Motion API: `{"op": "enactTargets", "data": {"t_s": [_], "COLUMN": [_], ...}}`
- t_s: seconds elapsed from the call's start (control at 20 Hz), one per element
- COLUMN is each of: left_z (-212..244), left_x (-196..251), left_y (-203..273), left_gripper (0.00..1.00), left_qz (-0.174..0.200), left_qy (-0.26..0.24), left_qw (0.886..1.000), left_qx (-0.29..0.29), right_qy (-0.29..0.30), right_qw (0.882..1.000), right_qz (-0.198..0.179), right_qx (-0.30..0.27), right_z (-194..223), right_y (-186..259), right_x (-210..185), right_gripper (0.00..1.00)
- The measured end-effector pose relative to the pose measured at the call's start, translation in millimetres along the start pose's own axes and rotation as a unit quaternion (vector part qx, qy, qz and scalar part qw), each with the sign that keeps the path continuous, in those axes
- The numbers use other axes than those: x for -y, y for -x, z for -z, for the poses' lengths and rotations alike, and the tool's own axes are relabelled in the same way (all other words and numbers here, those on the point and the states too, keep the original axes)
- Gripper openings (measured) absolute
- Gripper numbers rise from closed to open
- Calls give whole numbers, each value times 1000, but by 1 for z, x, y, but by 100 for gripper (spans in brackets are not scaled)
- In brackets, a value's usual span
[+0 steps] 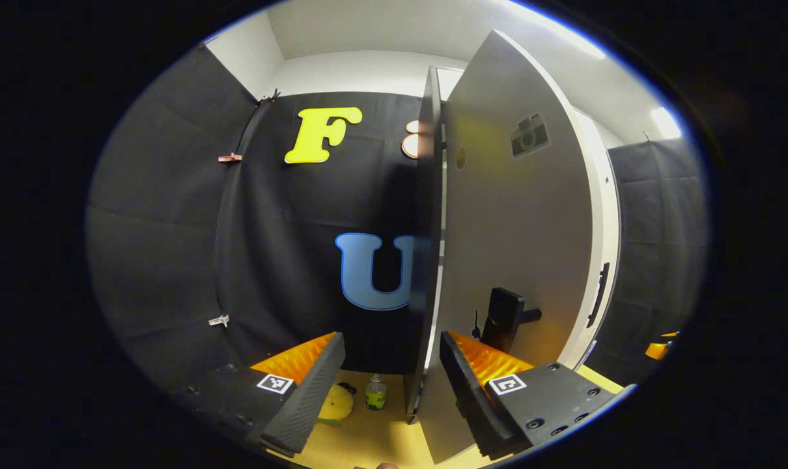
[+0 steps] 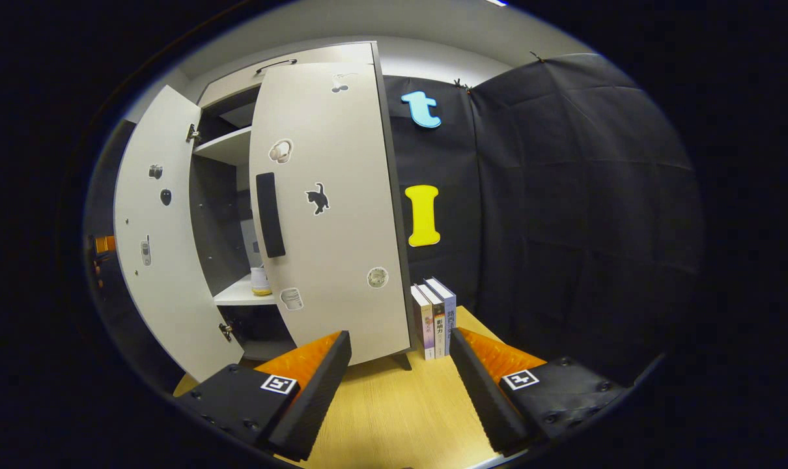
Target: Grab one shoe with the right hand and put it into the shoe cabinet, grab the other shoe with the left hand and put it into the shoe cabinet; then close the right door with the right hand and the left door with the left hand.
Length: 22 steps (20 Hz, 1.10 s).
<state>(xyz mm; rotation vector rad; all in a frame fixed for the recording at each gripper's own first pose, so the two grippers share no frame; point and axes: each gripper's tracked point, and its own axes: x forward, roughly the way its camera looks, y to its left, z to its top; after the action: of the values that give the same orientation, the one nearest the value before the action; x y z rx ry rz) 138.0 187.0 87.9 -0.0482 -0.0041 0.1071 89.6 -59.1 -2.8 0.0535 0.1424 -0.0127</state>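
Printed characters ran down the spines of three books point(image 2: 434, 318) that stood upright beside the shoe cabinet's right door point(image 2: 332, 215), though they were too small to make out. Square black-and-white coded markers sat on the left gripper point(image 1: 392, 384) and the right gripper point(image 2: 399, 381), bearing no readable words.

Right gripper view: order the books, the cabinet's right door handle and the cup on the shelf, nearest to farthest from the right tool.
1. Books: upright on the floor beside the cabinet, just ahead of the right tool.
2. Door handle: on the right door, up-left.
3. Cup: on the shelf inside, deepest.
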Motion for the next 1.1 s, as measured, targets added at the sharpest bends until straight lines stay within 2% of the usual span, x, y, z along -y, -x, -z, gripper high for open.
{"op": "enactTargets", "data": {"t_s": [0.1,0.25,0.35,0.55,0.7,0.95,1.1], "left_z": [0,1,-5,-3,18,59,73], "left_x": [21,70,96,149,180,189,184], "left_y": [0,-6,-12,-19,-11,25,52], "left_gripper": [93,89,93,94,94,95,95], "left_qz": [-2,21,11,-9,-7,-32,-45], "left_qy": [-11,-8,-15,17,39,51,55], "left_qw": [1000,1000,1000,999,999,998,997], "left_qx": [-1,-1,13,34,17,-9,-18], "right_qy": [-2,-9,-14,8,16,18,20], "right_qw": [1000,1000,999,999,998,993,992], "right_qz": [-11,-22,-28,-41,-67,-111,-125], "right_qx": [-1,-5,-10,-12,-8,-17,-9], "right_z": [0,2,4,4,1,3,-5], "right_y": [-7,-18,-24,-41,-48,-63,-60], "right_x": [8,24,34,51,53,46,36], "right_gripper": [98,98,98,98,98,98,98]}}
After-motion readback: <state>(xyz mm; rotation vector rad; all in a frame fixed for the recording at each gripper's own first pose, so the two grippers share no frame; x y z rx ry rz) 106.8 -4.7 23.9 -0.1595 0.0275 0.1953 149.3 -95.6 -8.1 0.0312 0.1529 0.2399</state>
